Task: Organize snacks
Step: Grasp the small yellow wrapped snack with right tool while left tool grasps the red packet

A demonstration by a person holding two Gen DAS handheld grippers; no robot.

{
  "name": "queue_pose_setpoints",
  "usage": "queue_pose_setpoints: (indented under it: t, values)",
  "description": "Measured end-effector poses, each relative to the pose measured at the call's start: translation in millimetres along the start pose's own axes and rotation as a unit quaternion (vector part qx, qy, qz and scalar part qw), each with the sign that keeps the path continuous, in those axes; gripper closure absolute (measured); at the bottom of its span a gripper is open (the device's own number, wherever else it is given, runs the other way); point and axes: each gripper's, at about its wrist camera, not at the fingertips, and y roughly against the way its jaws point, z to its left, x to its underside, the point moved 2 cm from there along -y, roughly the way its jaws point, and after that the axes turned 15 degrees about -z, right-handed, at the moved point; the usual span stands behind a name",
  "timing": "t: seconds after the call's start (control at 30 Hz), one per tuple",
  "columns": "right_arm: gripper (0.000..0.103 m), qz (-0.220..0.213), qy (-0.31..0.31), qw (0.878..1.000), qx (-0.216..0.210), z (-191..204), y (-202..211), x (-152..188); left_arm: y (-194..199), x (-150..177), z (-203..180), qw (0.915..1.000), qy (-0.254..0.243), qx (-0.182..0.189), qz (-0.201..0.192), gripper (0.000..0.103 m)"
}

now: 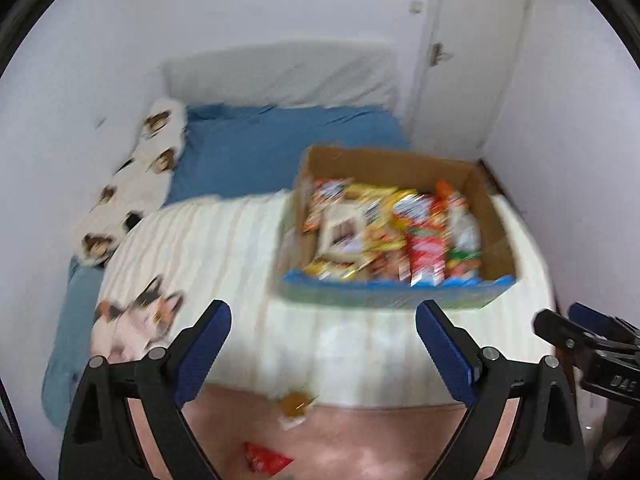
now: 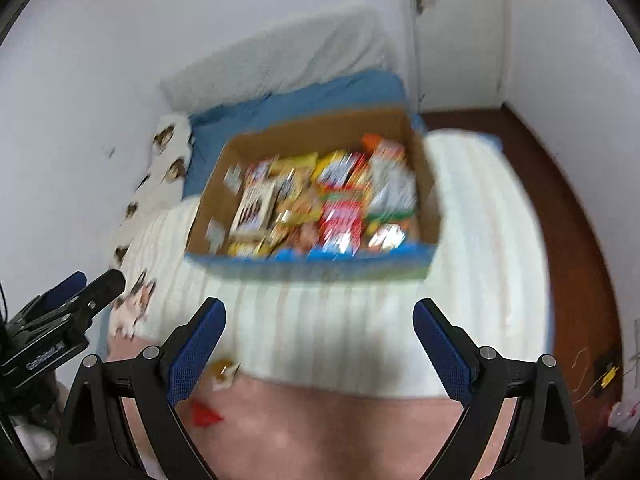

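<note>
Snack-filled cardboard box (image 1: 396,224) on bed, well beyond both empty, wide-spread jaws.

A bed (image 1: 248,148) with a blue sheet carries a white striped blanket (image 1: 224,248); an open cardboard box (image 1: 400,300) of snack packets sits on it. Nearer, a pink cover (image 1: 360,440) bears a red packet (image 1: 264,458) and a yellow-brown packet (image 1: 295,406)

- Cardboard box (image 1: 400,236), open-topped, blue-edged front: centre-right of frame, on striped white cover.
- Snack packets (image 1: 384,228): mixed colours, heaped inside, blurred.
- Red packet (image 1: 266,458): bottom centre, outside box.
</note>
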Motion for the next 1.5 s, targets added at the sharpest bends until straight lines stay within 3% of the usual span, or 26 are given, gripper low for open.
queue_pose_setpoints:
  t: [0.1, 0.23, 0.43, 0.63, 0.73, 0.83, 0.87, 0.9, 1.07, 1.13, 1.23, 1.3, 1.4, 1.5]
  values:
    - [0.006, 0.051, 0.004, 0.998, -0.028, 17.2, -27.2, 34.0, -9.0, 38.0, 25.8, 0.9981, -0.004, -0.053, 0.03, 0.008]
    - [0.006, 0.12, 0.005, 0.99, -0.069, 44.6, -68.2, 75.8, -26.6, 100.7, 57.8, 0.99, 0.02, -0.082, 0.113, 0.008]
    - [0.006, 0.207, -0.009, 0.971, -0.121, 82.1, -133.5, 130.4, -45.0, 185.9, 100.4, 0.9663, 0.101, -0.114, 0.208, 0.008]
    - [0.012, 0.252, -0.001, 0.96, -0.126, 118.2, -192.7, 165.0, -52.9, 228.6, 127.0, 0.9477, 0.144, -0.139, 0.249, 0.008]
    - [0.016, 0.27, 0.005, 0.955, -0.12, 132.6, -217.1, 178.9, -52.8, 237.4, 131.8, 0.9448, 0.15, -0.146, 0.252, 0.008]
    - [0.027, 0.275, 0.026, 0.955, -0.108, 145.8, -234.6, 191.6, -53.3, 245.0, 131.4, 0.9433, 0.15, -0.144, 0.258, 0.008]
    - [0.037, 0.271, 0.046, 0.956, -0.099, 150.7, -237.5, 193.8, -54.3, 248.4, 130.8, 0.9424, 0.151, -0.141, 0.263, 0.008]
    - [0.054, 0.263, 0.069, 0.958, -0.089, 154.8, -238.4, 195.6, -54.8, 251.1, 129.9, 0.9416, 0.153, -0.137, 0.267, 0.008]
    - [0.058, 0.24, 0.138, 0.957, -0.085, 156.3, -223.7, 201.6, -57.5, 259.9, 122.0, 0.9361, 0.187, -0.093, 0.283, 0.008]
    - [0.058, 0.236, 0.143, 0.958, -0.077, 141.4, -214.0, 202.9, -61.1, 266.1, 122.4, 0.9231, 0.236, -0.062, 0.297, 0.008]
    - [0.058, 0.241, 0.123, 0.96, -0.066, 110.8, -200.7, 204.0, -70.0, 281.0, 128.4, 0.8876, 0.333, -0.02, 0.317, 0.008]
    - [0.058, 0.243, 0.101, 0.963, -0.055, 89.0, -192.2, 205.2, -75.2, 287.1, 128.1, 0.8717, 0.366, -0.004, 0.325, 0.008]
    - [0.058, 0.243, 0.071, 0.966, -0.043, 66.0, -182.2, 204.2, -82.9, 289.2, 118.7, 0.8599, 0.382, 0.022, 0.338, 0.008]
    - [0.058, 0.244, 0.041, 0.968, -0.032, 43.3, -172.6, 209.0, -92.1, 286.9, 100.3, 0.8584, 0.367, 0.043, 0.356, 0.008]
